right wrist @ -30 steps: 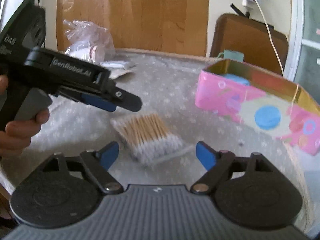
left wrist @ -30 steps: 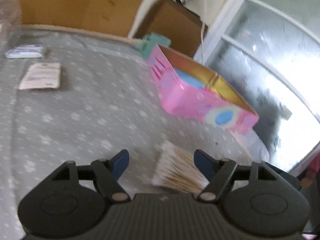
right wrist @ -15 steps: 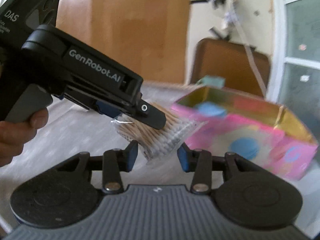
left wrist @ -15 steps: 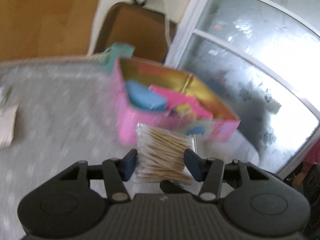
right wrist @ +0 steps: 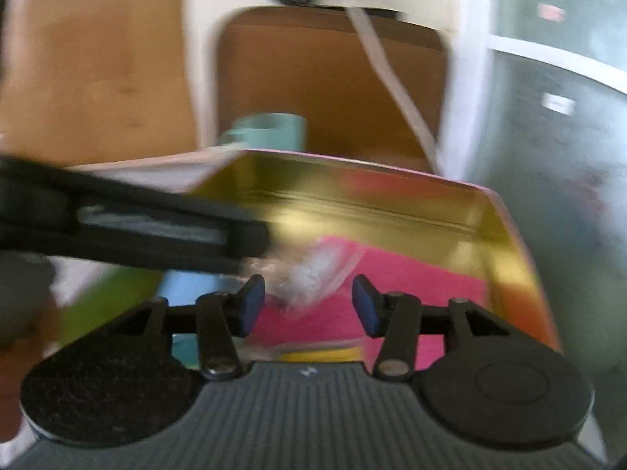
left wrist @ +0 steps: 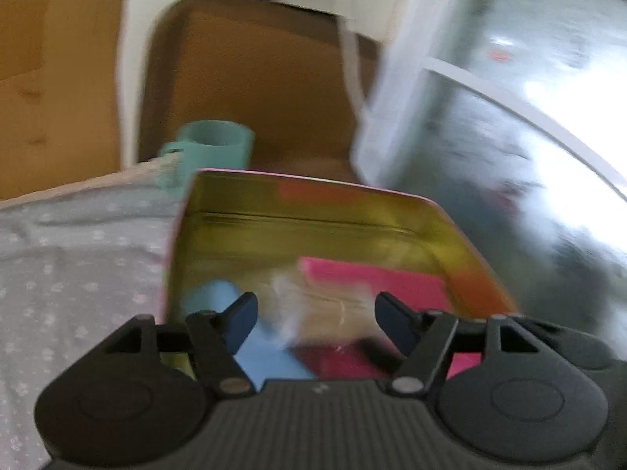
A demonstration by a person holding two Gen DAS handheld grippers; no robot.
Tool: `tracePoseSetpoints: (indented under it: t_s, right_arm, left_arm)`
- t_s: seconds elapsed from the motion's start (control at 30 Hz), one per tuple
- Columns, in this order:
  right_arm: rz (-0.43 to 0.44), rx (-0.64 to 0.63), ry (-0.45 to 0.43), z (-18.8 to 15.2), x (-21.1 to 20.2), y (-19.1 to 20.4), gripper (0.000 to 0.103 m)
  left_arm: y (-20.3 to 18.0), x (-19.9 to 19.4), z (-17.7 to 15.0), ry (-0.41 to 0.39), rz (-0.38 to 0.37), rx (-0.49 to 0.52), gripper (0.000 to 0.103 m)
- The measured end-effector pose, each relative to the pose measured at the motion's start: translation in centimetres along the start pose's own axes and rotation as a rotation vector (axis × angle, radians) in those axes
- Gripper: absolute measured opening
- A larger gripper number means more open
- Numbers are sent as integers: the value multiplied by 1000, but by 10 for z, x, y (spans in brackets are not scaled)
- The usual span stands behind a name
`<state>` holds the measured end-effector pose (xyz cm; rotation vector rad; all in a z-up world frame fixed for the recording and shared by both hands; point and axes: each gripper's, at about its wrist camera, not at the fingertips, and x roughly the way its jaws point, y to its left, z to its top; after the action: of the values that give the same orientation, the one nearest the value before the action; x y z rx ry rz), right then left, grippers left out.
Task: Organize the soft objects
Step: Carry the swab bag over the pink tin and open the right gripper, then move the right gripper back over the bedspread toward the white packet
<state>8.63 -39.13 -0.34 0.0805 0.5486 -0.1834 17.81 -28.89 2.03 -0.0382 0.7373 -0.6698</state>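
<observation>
Both views are blurred by motion. The clear bag of cotton swabs (left wrist: 321,309) lies inside the pink tin with a gold lining (left wrist: 313,211), on a pink pad (left wrist: 376,278) and beside a blue pad (left wrist: 219,297). My left gripper (left wrist: 316,321) is open above the tin, its fingers wide of the bag. In the right wrist view the bag (right wrist: 309,274) sits just ahead of my right gripper (right wrist: 307,309), which is open over the tin (right wrist: 352,180). The left gripper's body (right wrist: 129,227) reaches in from the left.
A teal mug (left wrist: 213,149) stands behind the tin at the edge of the grey patterned cloth (left wrist: 70,258). A brown chair back (left wrist: 250,78) and a white cable (right wrist: 388,78) are behind it. A window (left wrist: 529,137) is at right.
Both grippers carried the bag of swabs from the cloth over the tin, then opened. The bag now lies in the tin.
</observation>
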Motion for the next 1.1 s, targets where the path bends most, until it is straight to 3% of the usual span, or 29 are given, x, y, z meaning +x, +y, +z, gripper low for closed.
tracePoseSetpoints:
  t_s: [0.1, 0.2, 0.37, 0.43, 0.53, 0.77, 0.83, 0.93, 1.0, 1.1]
  right_arm:
    - [36, 69, -55, -15, -18, -21, 53]
    - [65, 109, -113, -36, -40, -30, 53]
    - [149, 91, -190, -45, -75, -2, 52]
    - [214, 56, -196, -40, -74, 20, 52]
    - [337, -5, -157, -25, -69, 73, 52]
    - [534, -116, -29, 9, -7, 217, 54]
    - [543, -163, 14, 21, 21, 264, 60]
    - [502, -207, 57, 40, 62, 317, 63]
    - [472, -187, 99, 57, 95, 343, 72]
    - [458, -116, 172, 77, 144, 364, 72]
  left_arm:
    - [17, -21, -13, -44, -66, -32, 68]
    - [31, -48, -33, -81, -66, -14, 68]
    - [80, -107, -77, -121, -98, -75, 68]
    - [108, -132, -99, -126, -68, -95, 68]
    - [155, -163, -128, -128, 74, -102, 68]
    - [277, -214, -165, -121, 377, -214, 68]
    - [301, -225, -172, -149, 387, -275, 68]
    - [316, -233, -174, -199, 335, -346, 68]
    - [315, -232, -172, -199, 329, -343, 68]
    - [317, -235, -172, -195, 321, -356, 68]
